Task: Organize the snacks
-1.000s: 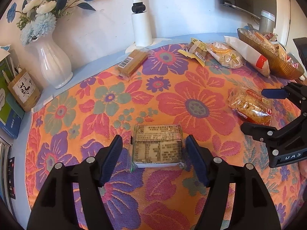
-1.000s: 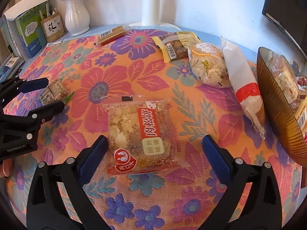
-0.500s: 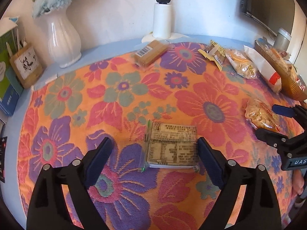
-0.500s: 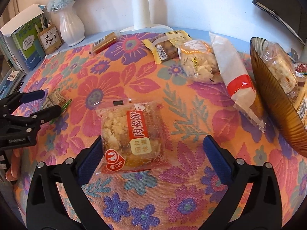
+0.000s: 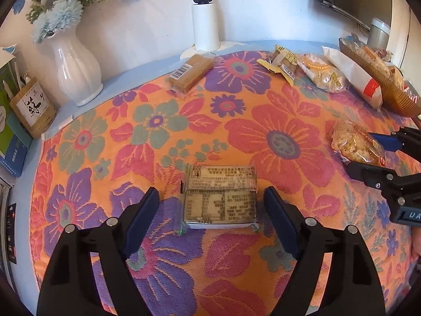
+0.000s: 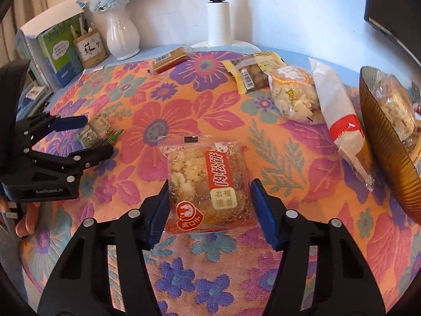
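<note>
A flat tan packet with printed labels lies on the flowered tablecloth. My left gripper is open, one finger on either side of it with a gap at each side. In the right wrist view that left gripper reaches in from the left around the same tan packet. A clear packet of crumbly cake with a red label lies flat, and my right gripper is shut on it, pads against its two side edges. The left wrist view shows the right gripper on that cake packet.
A brown ribbed basket with several snacks stands at the right edge. Beside it lie a white pack with a red band, a bagged pastry, a yellow wrapper and a brown bar. A vase and a white post stand behind.
The right gripper's jaws have closed in from wide open onto the sides of the cake packet. The left gripper has shifted slightly around the tan packet and stays open.
</note>
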Demonstrator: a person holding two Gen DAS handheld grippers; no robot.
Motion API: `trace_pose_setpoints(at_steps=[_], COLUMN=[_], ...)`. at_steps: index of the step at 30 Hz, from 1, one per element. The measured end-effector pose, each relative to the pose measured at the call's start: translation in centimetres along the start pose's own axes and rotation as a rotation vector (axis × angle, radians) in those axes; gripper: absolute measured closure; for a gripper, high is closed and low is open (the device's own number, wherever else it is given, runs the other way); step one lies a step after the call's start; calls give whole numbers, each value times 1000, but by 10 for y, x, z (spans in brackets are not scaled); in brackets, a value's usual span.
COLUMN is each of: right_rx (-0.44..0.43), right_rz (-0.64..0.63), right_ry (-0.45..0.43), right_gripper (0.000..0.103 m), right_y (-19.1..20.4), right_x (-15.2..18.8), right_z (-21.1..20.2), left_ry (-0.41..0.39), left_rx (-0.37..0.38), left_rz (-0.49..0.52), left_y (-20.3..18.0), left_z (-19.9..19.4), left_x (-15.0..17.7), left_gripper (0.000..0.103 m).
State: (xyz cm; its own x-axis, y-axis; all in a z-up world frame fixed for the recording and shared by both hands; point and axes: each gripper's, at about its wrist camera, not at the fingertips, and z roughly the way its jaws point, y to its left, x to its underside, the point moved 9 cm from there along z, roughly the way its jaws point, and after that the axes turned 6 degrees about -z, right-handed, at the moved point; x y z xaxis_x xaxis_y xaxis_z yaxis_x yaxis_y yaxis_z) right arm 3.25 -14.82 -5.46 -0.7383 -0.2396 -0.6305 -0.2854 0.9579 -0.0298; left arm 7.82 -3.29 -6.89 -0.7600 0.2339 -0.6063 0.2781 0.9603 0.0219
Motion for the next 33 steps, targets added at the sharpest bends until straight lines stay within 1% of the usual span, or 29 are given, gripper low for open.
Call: trace_pose_setpoints(at_steps=[2, 4, 5, 7, 10, 12, 13, 14, 15, 18, 20, 23, 24, 25, 26, 27, 28, 29, 30, 33], right_rx=[1, 0, -2, -4, -14, -20, -30, -62, -104, -247, -266, -242, -226, -206, -174, -125, -77, -39, -13, 59], right_rz=[-13, -10, 0, 30, 60, 78, 91, 124, 161, 296, 354, 430, 458, 475, 490, 504, 513, 521, 529, 564], right_ry=[-3, -10, -11, -9, -26, -56, -73, -97, -113, -184, -218, -284, -316, -337, -361, -386, -406, -422, -432, -446], right_gripper=[44, 45, 45, 46, 49, 51, 50, 50, 50, 50, 50, 51, 51, 51, 51, 51, 51, 54, 58, 59], right_y=[2, 2, 0, -5, -11, -14, -17, -20, -23, -39, -59, -102, -123, -139, -158, -181, -201, -218, -232, -278], right_x=[0, -1, -1, -1, -1, -2, -3, -3, -2, 3, 6, 6, 5, 3, 3, 3, 3, 3, 4, 4], right_z=[0, -1, -1, -1, -5, -12, -17, -25, -31, -57, -73, -107, -122, -132, -145, -159, -171, -181, -186, -196], left_ry=[0, -10, -22, -43, -74, -85, -99, -104, -111, -148, -171, -187, -191, -193, -195, -199, -207, -209, -212, -198], left_rx=[5, 19, 12, -26, -83, -91, -56, -20, 40, 147, 224, 346, 366, 398, 424, 438, 470, 498, 526, 577], left_rz=[-1, 15, 37, 80, 121, 128, 119, 110, 95, 94, 96, 118, 130, 152, 172, 186, 205, 213, 217, 206], left_y=[-1, -5, -8, -13, -18, -21, -25, -28, -35, -60, -81, -133, -148, -171, -192, -207, -230, -246, -265, -300], left_z=[0, -1, -3, -4, -10, -15, -22, -26, -35, -60, -73, -83, -84, -85, -85, -85, -87, -88, -88, -79], left_x=[0, 0, 0, 0, 1, 2, 2, 0, -3, -21, -37, -68, -75, -89, -102, -111, -122, -132, -146, -176], left_gripper=[29, 50, 51, 54, 55, 55, 55, 55, 55, 55, 55, 55, 55, 55, 55, 55, 55, 55, 55, 55])
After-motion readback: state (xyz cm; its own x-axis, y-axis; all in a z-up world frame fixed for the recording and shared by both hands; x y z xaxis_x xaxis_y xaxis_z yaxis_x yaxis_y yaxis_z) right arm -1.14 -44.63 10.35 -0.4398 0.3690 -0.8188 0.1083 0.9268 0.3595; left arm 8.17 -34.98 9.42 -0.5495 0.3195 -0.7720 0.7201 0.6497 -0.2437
